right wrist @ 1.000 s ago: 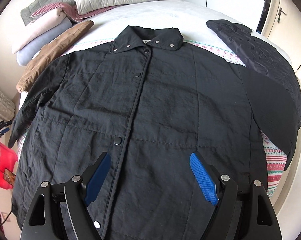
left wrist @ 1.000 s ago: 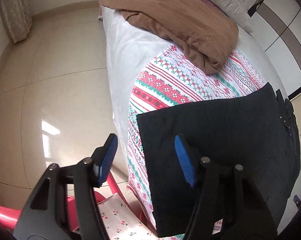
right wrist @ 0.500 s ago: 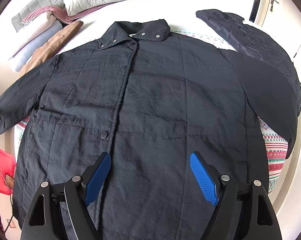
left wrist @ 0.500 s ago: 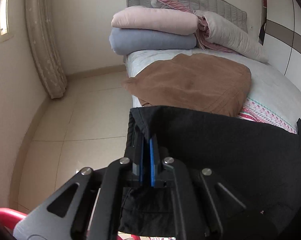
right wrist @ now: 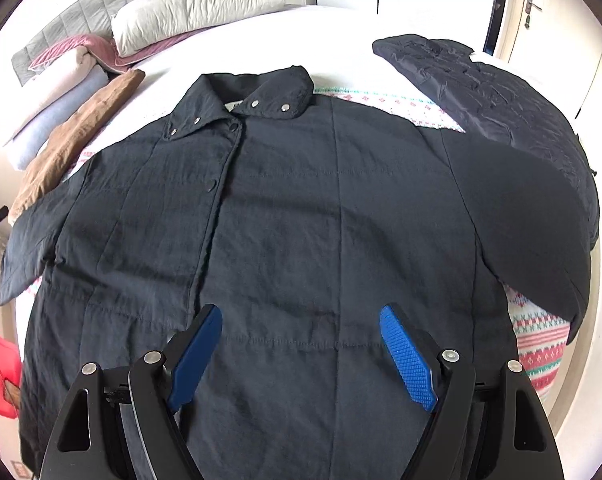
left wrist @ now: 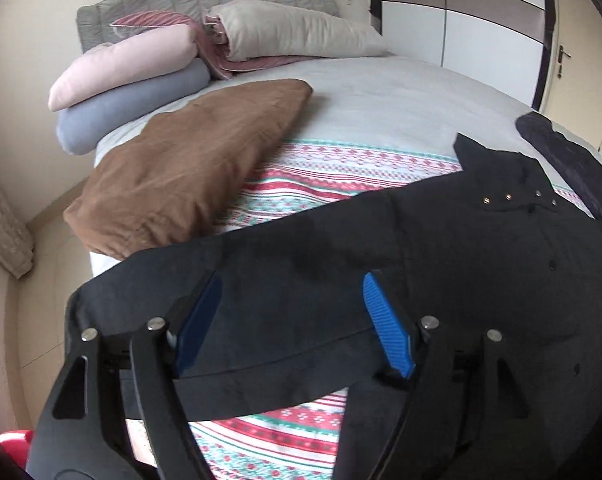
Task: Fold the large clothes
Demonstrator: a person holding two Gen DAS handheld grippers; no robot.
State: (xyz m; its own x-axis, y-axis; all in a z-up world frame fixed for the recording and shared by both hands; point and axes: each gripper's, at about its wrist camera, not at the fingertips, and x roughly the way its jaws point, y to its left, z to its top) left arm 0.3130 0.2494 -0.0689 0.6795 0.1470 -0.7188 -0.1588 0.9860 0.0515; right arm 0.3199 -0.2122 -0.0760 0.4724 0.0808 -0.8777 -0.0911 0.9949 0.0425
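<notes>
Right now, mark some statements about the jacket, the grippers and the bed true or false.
1. The black jacket lies front up, collar toward the headboard. True.
2. The left gripper is shut on a sleeve. False: it is open above the sleeve.
3. The right gripper is open. True.
4. The brown garment lies on top of the jacket. False: it lies folded beside it.
</notes>
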